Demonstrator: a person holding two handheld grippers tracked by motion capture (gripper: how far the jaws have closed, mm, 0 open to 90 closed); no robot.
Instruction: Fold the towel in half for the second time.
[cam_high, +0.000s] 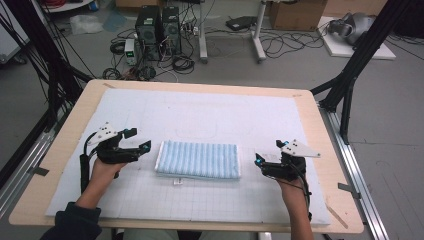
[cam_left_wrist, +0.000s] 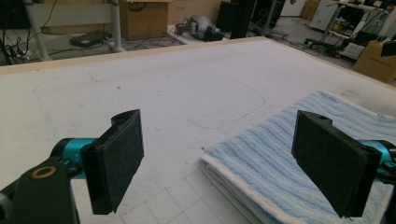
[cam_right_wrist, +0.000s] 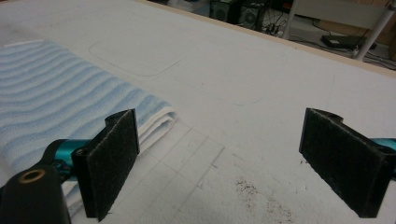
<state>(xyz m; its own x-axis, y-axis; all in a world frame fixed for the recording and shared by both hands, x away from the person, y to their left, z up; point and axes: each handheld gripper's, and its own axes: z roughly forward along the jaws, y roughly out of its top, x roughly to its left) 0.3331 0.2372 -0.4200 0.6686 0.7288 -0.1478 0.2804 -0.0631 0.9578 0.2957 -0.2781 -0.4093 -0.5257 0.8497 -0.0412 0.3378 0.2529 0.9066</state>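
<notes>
Sitting folded on the white mat (cam_high: 150, 200), the towel (cam_high: 198, 159) lies flat a bit nearer the mat's near edge than its far one, roughly centred left to right; blue and white stripes run front to back, white hem along the near edge, small tag (cam_high: 177, 182) on the mat just in front of it. Left gripper (cam_high: 141, 140) is just off the towel's left end, jaws spread wide, nothing between them; in the left gripper view (cam_left_wrist: 219, 161) the towel's corner sits under and past the right-hand jaw, pads clear of the cloth. Right gripper (cam_high: 267, 153) is just off the towel's right end, jaws also wide apart and empty; in the right gripper view (cam_right_wrist: 219, 163) the towel's end (cam_right_wrist: 56, 98) lies behind the left-hand jaw, with bare mat and some dark specks (cam_right_wrist: 261, 196) between the jaws. Neither gripper touches the towel. Both hands come in from the table's near edge, left in a dark sleeve (cam_high: 75, 222). Mat covers most of the wooden tabletop (cam_high: 330, 150) and carries a faint grid and a faint rounded outline (cam_high: 195, 131) beyond the towel's far edge.
</notes>
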